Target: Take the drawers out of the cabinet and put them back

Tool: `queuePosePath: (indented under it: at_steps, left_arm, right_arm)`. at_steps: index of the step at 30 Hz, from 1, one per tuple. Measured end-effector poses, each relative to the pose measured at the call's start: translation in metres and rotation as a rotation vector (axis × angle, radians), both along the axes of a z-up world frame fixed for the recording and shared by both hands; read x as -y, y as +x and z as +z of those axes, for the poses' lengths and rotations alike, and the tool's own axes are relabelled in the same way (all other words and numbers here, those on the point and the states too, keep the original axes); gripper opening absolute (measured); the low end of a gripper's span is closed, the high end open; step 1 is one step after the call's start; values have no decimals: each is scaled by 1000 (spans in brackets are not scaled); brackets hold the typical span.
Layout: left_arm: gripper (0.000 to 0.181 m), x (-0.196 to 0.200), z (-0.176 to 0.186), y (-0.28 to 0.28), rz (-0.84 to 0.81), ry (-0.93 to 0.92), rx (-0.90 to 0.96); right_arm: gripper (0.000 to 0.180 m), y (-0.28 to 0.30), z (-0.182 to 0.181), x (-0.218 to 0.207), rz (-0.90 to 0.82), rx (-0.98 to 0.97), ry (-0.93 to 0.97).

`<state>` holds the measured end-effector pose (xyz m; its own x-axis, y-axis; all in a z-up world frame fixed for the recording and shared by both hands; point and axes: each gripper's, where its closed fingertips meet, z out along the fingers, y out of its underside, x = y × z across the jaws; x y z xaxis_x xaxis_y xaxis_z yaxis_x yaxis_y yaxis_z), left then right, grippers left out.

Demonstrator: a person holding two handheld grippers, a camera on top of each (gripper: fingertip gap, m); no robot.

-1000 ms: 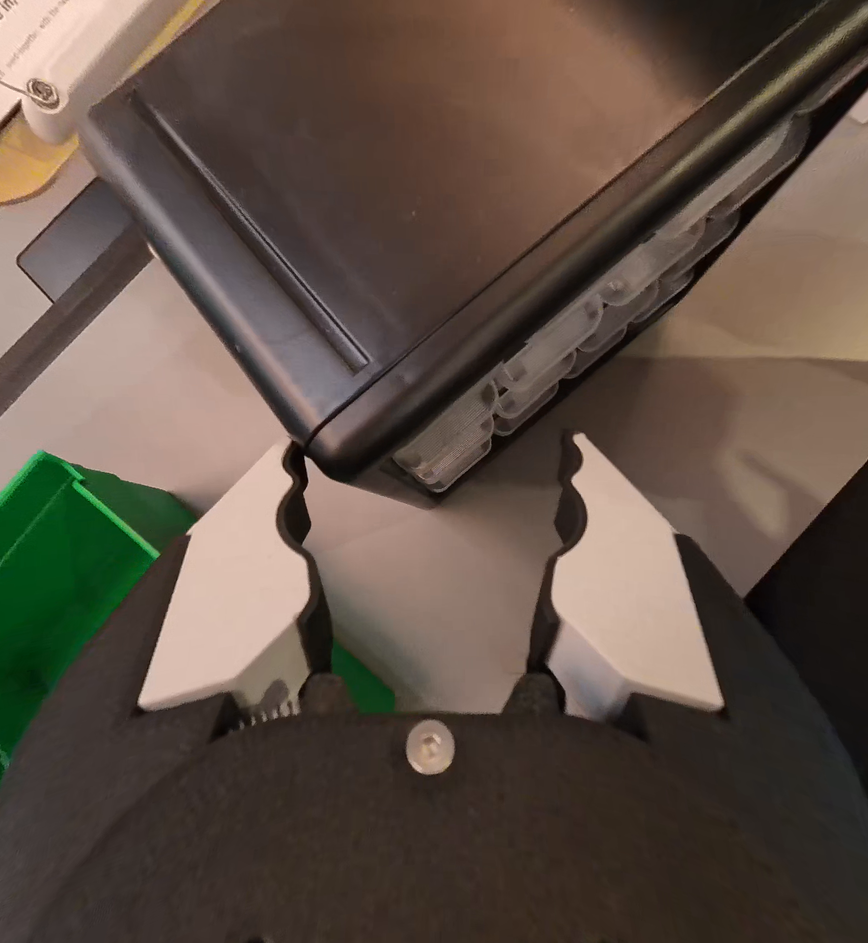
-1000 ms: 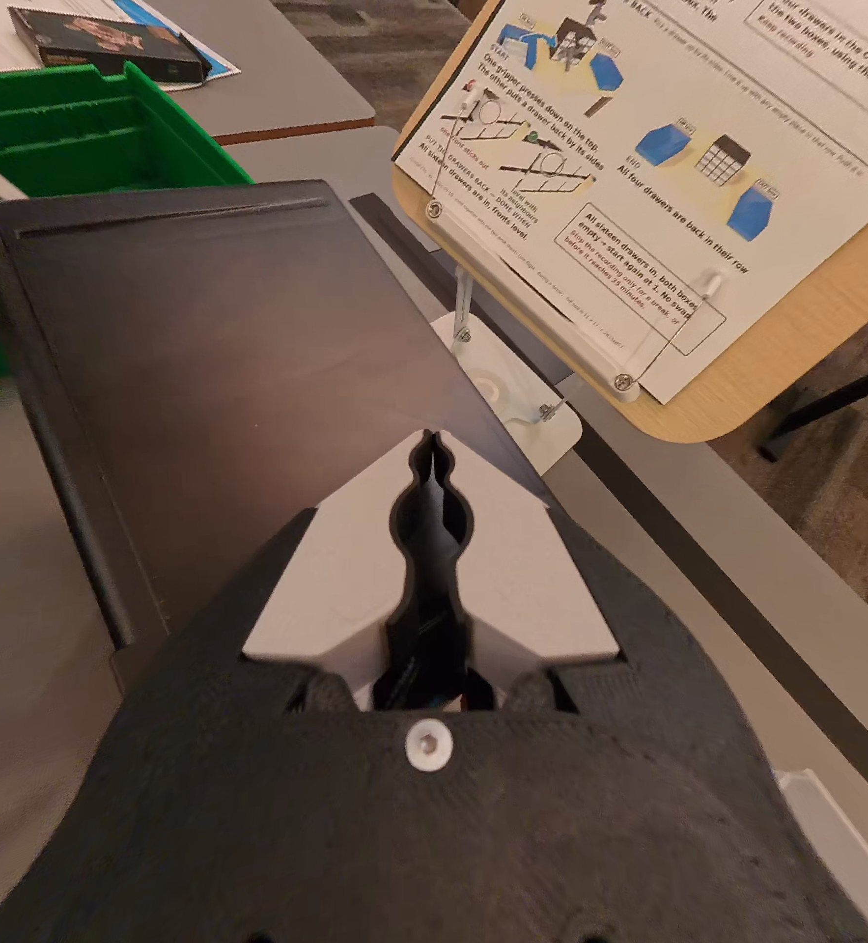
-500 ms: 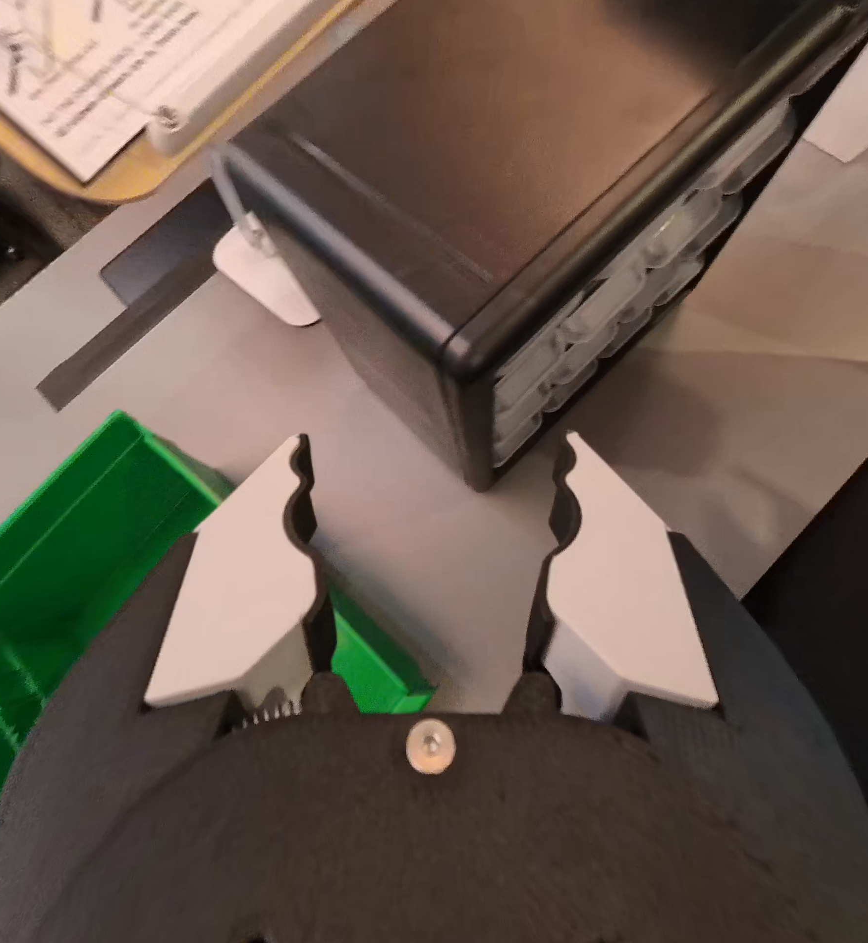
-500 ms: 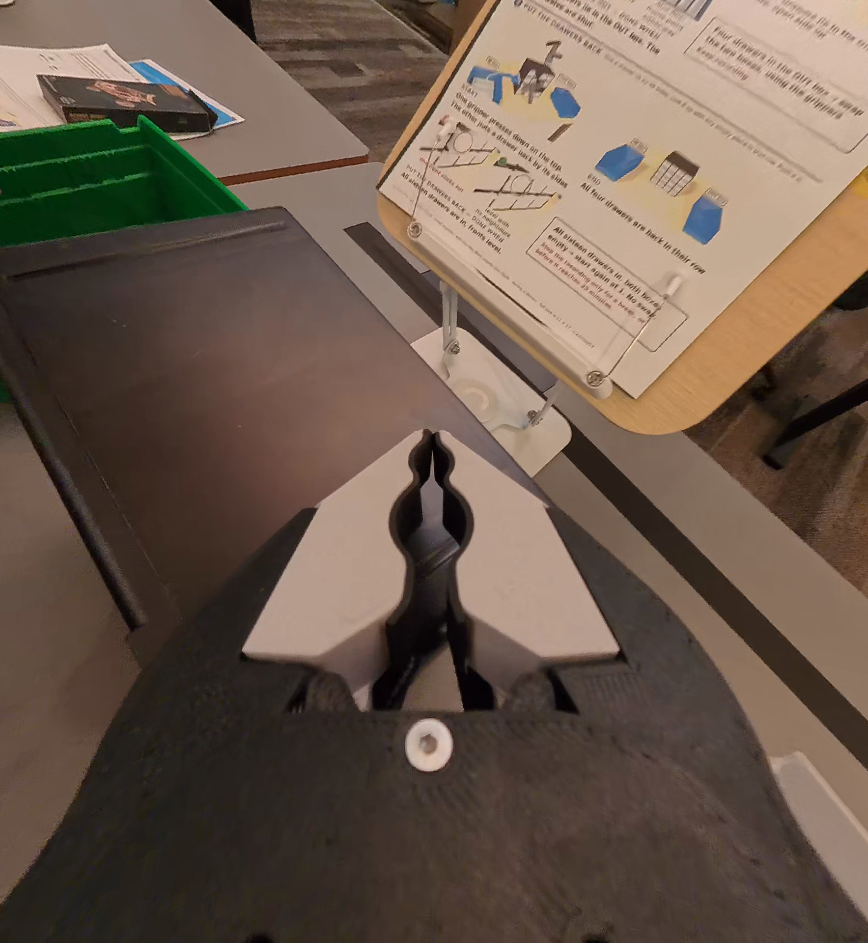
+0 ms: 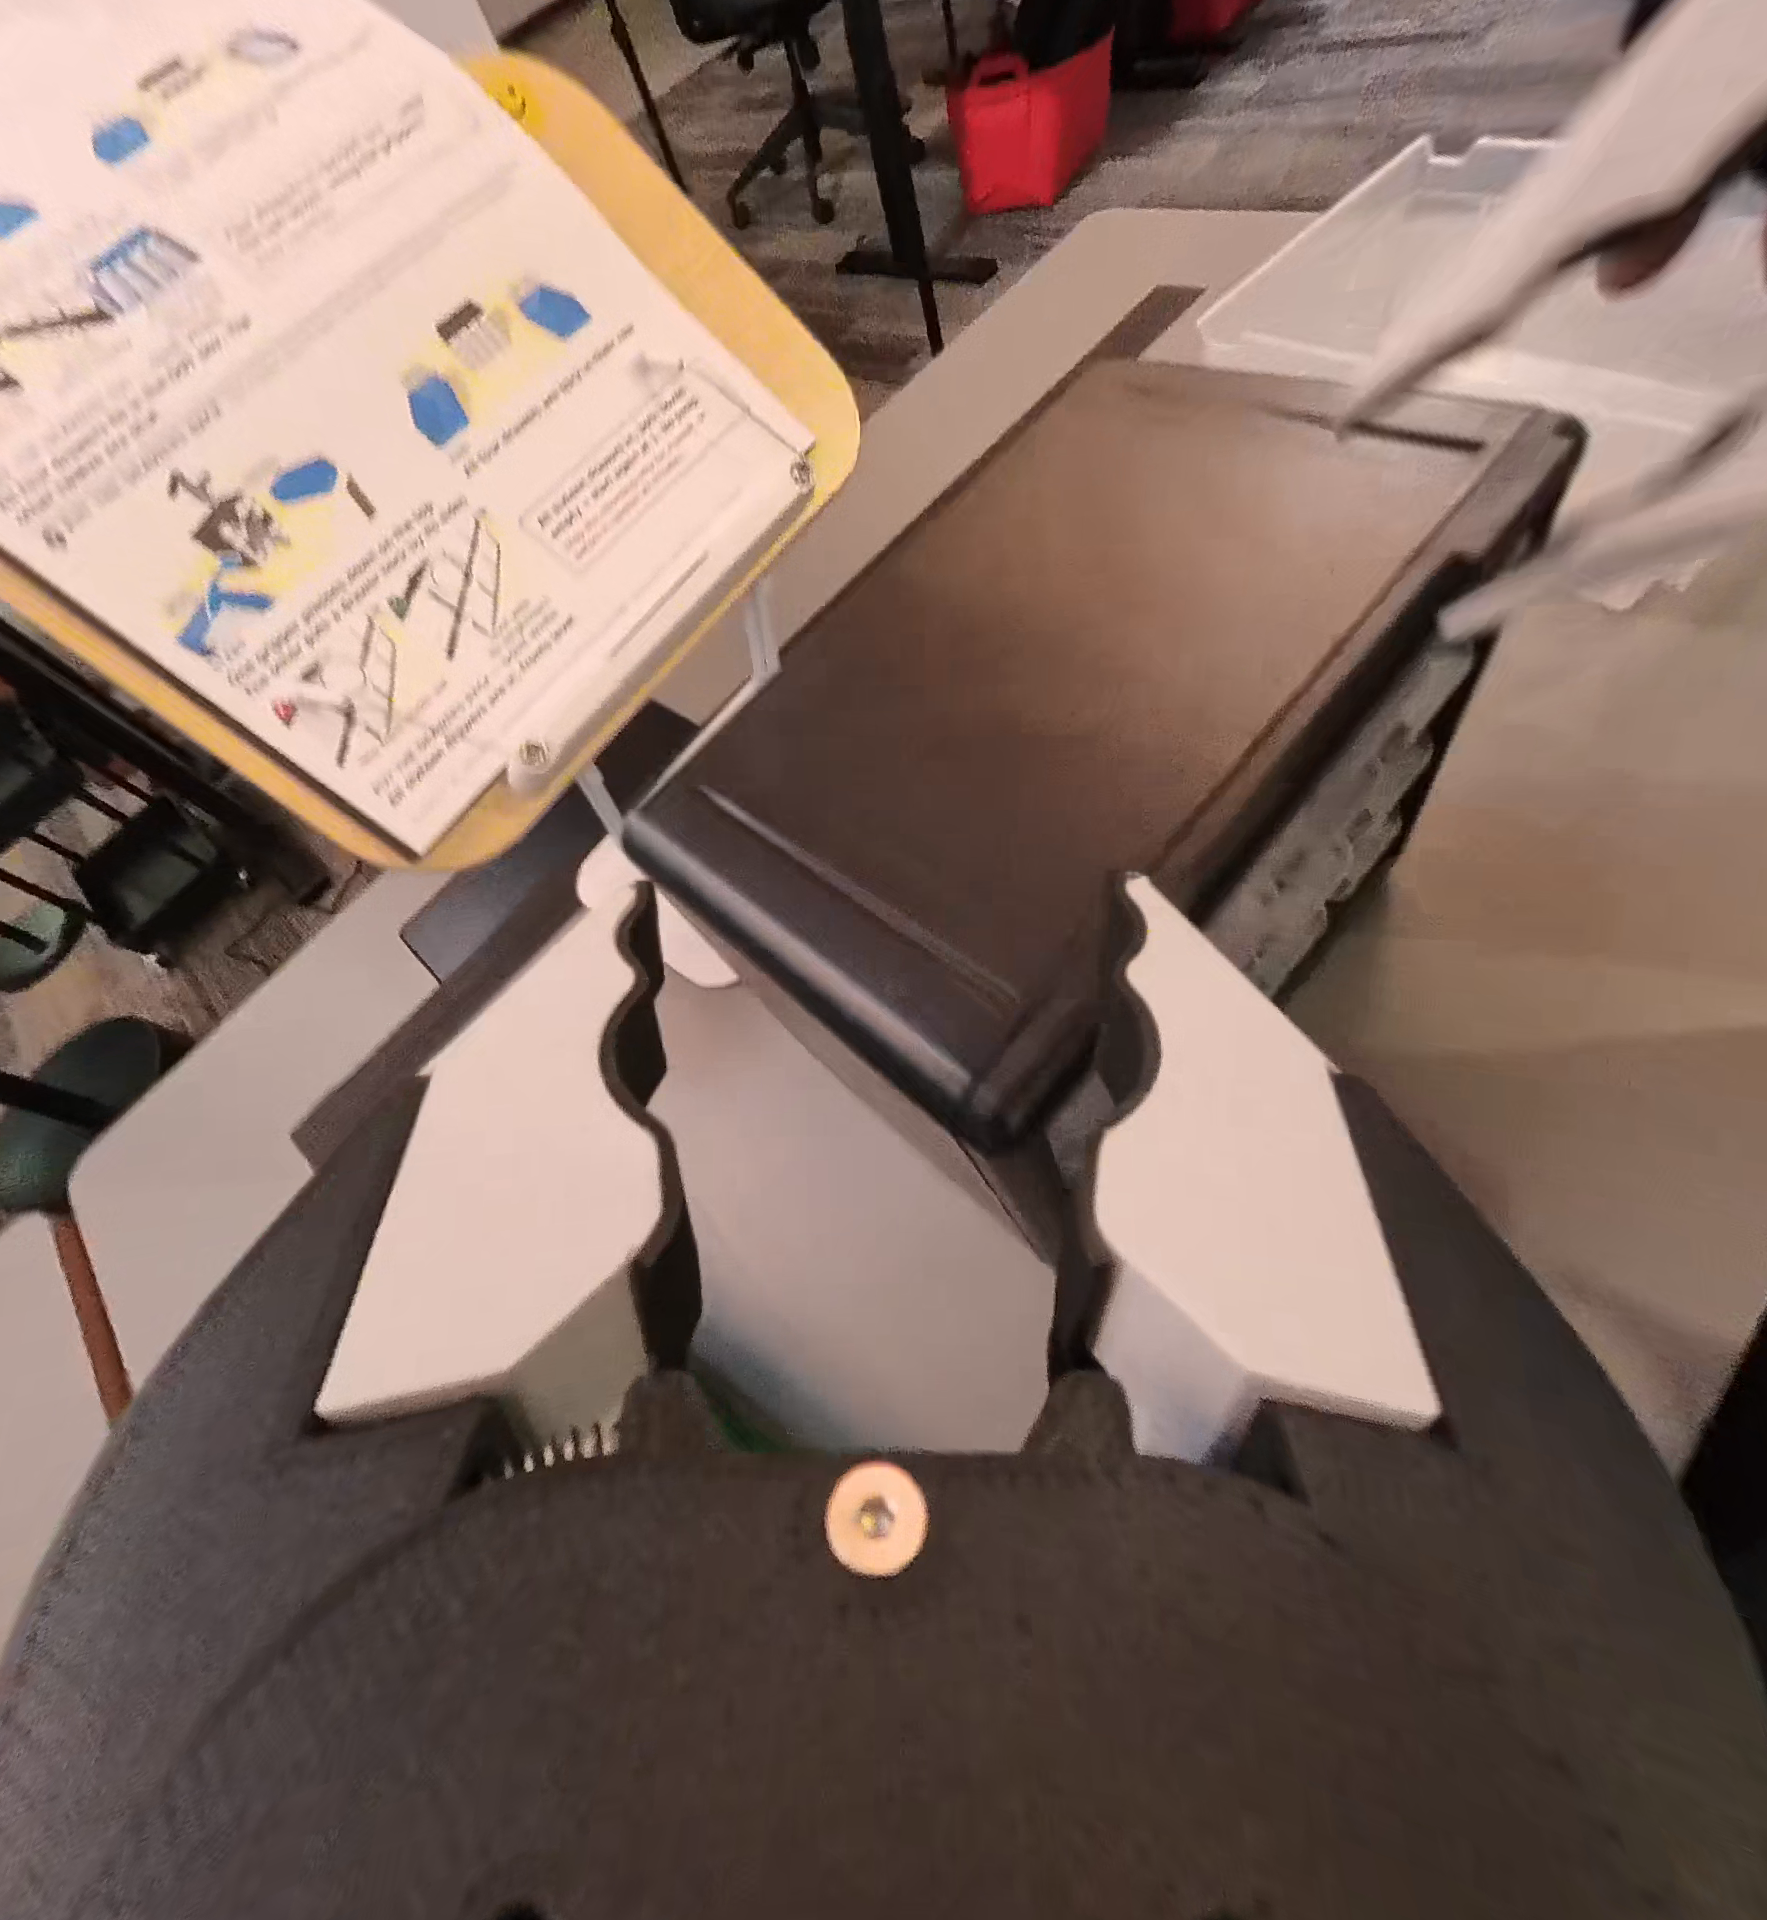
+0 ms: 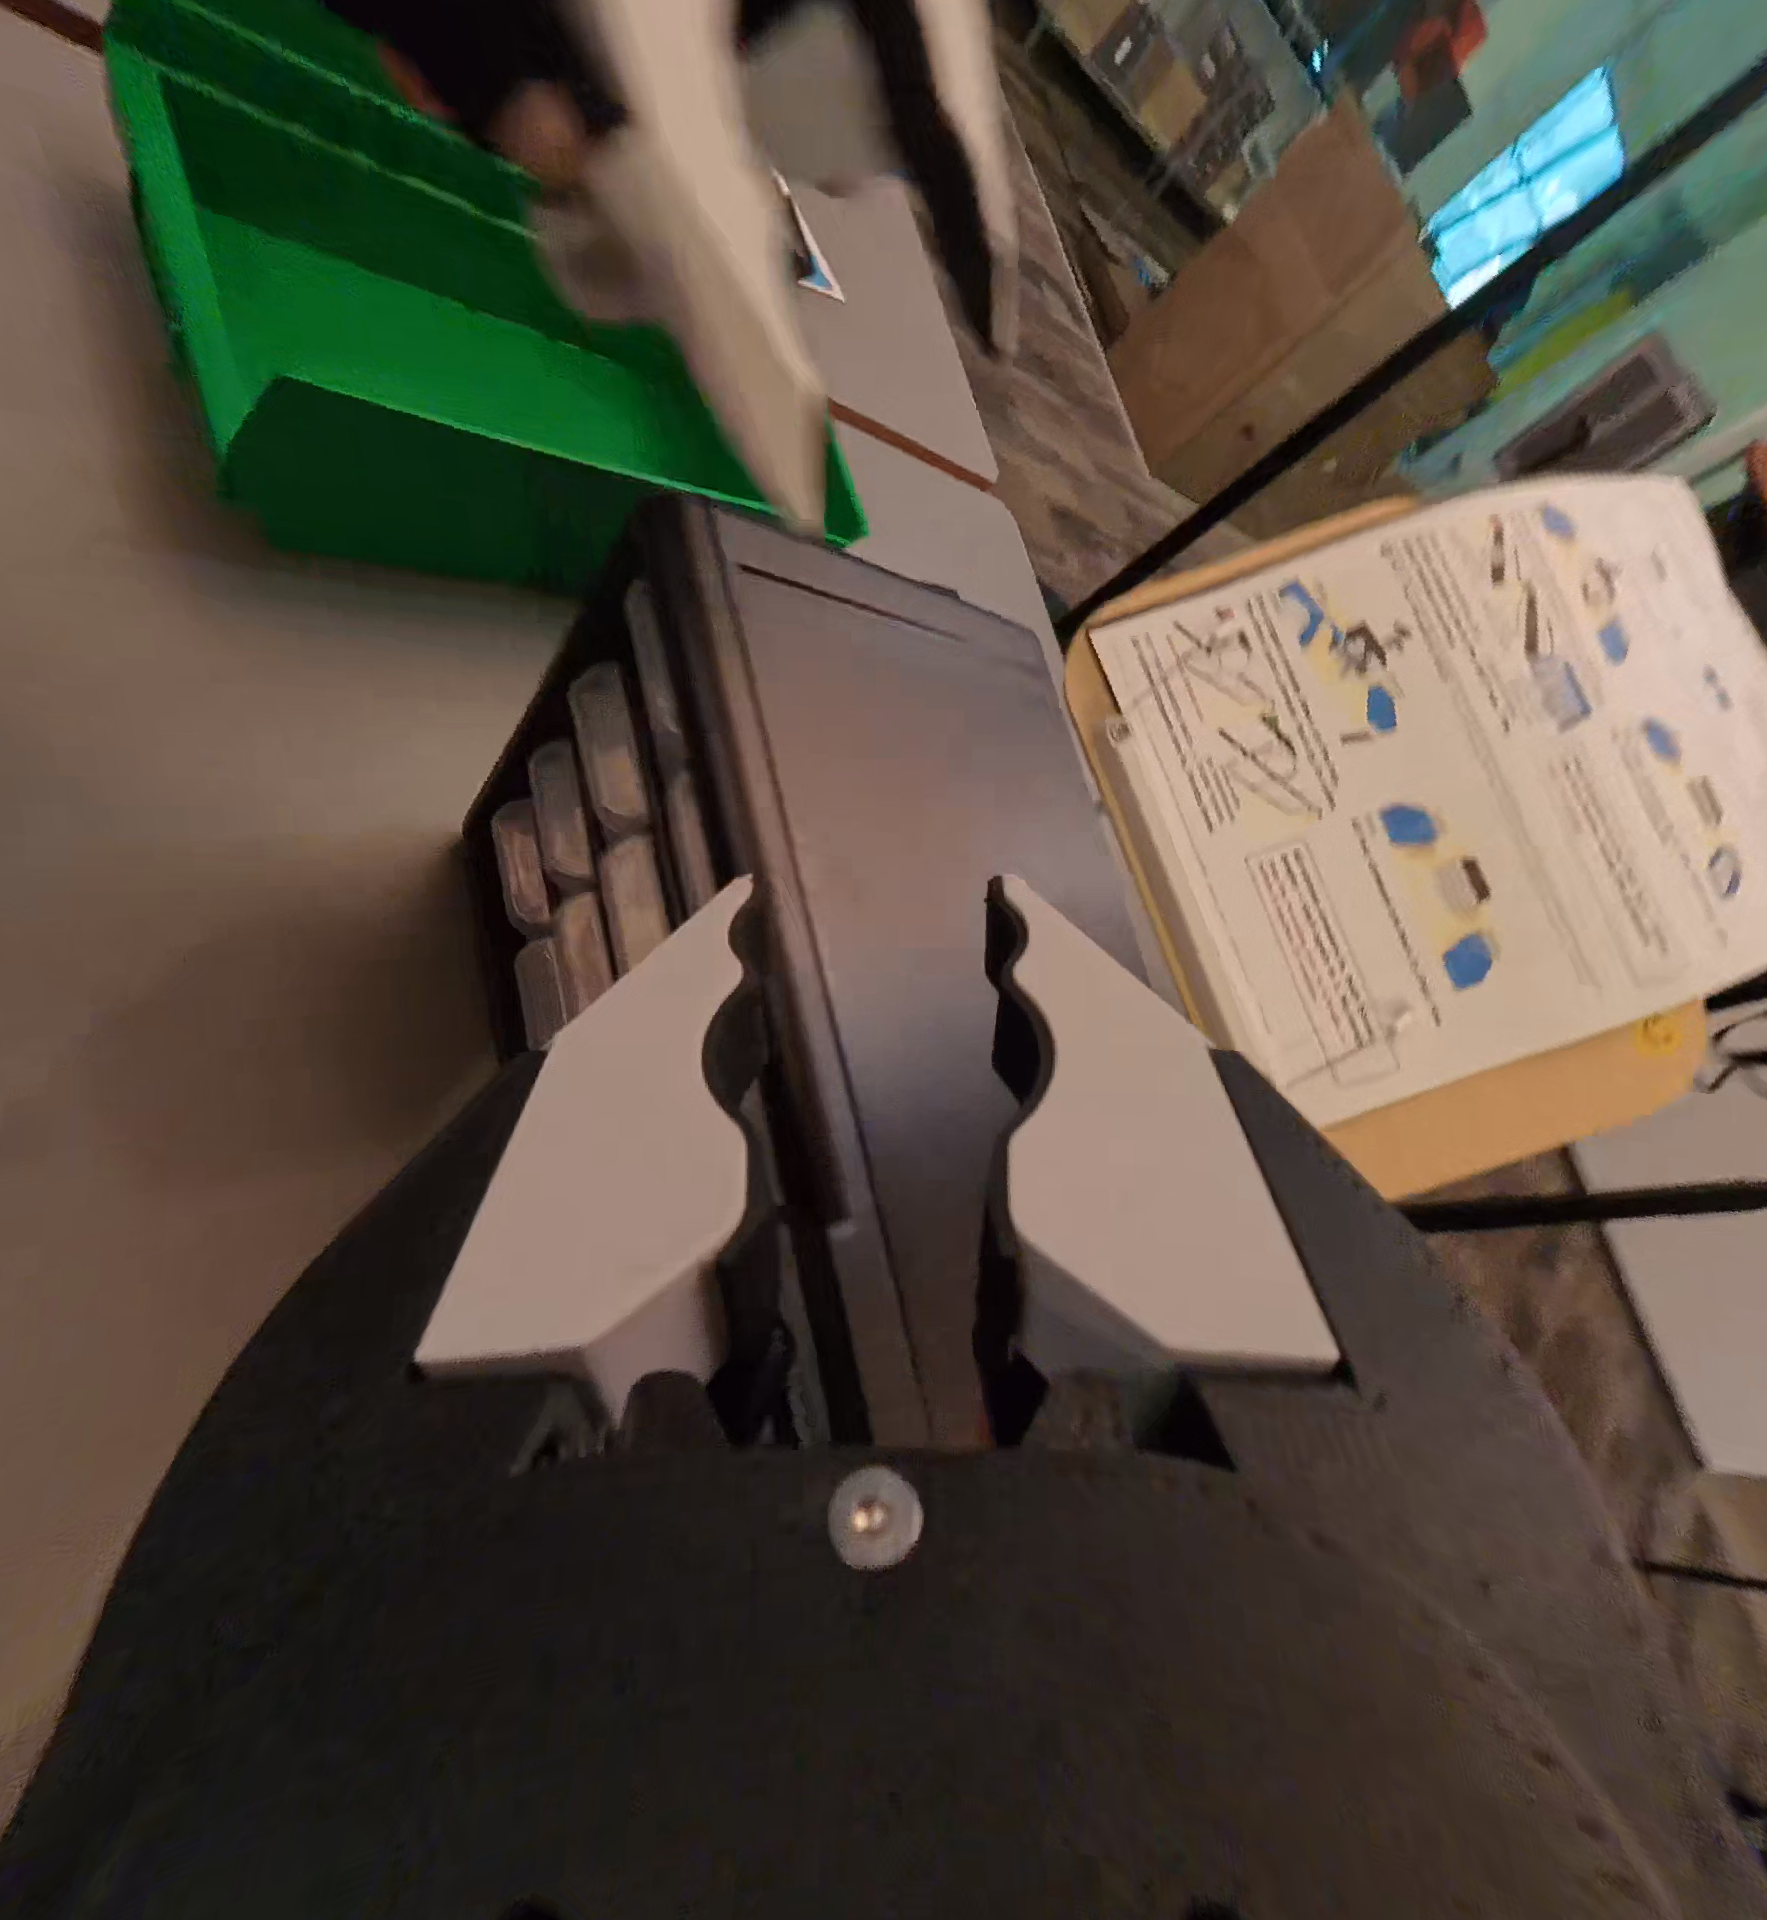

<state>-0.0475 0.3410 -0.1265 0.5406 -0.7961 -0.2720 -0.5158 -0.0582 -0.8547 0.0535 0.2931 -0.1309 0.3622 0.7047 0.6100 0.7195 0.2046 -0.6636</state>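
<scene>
Both tongs gape empty over the black drawer cabinet (image 5: 1097, 665): left tongs (image 5: 884, 914) at its six-o'clock corner, right tongs (image 6: 868, 883) likewise. Clear drawers (image 6: 588, 831) all seated; removal seems unstarted.

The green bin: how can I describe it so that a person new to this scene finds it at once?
Start at the black drawer cabinet standing on the grey table. Just beyond its far end, on the same table, sits the green bin. It is an open-topped box of bright green plastic, the only vividly coloured thing on the table.
</scene>
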Motion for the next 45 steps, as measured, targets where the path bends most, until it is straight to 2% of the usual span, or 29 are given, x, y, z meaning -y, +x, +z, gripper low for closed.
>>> queuePosePath:
  at_steps: [5, 10, 14, 16, 20, 22, 23, 25, 28, 31, 32, 35, 45]
  left_arm:
    - [80, -39, -1, 31, -59, -51, -21]
    - [78, -74, -33, 55, -123, -177, -106]
    - [75, -79, -44, 72, -184, -241, -99]
    - [74, -81, -44, 77, -190, -257, -80]
    - [71, -78, -43, 87, -242, -318, 8]
    - [71, -78, -43, 88, -254, -316, 6]
    - [71, -78, -44, 88, -251, -317, 3]
    - [71, -79, -43, 89, -243, -313, 12]
    - [72, -80, -39, 90, -252, -291, 56]
    - [71, -80, -38, 89, -249, -283, 73]
    - [71, -80, -38, 89, -248, -282, 75]
    - [70, -81, -37, 89, -246, -277, 83]
    - [69, -81, -36, 90, -248, -267, 103]
  right_arm:
    - [40, -53, -30, 8, 43, 102, 132]
    - [41, -88, -59, -2, 21, 282, 334]
    - [41, -100, -62, -18, -45, 326, 456]
    - [33, -101, -58, -26, -68, 353, 527]
    - [35, -101, -59, -30, -62, 371, 577]
    - [51, -101, -66, -30, -37, 386, 563]
    - [49, -101, -67, -29, -28, 389, 570]
    - [29, -101, -58, -27, -27, 358, 623]
    - [29, -100, -57, -25, -50, 365, 623]
    - [26, -103, -58, -15, -39, 352, 669]
    - [13, -105, -62, -9, -15, 357, 674]
    - [12, -111, -66, 13, 39, 348, 718]
    - [11, -126, -64, 70, 146, 325, 663]
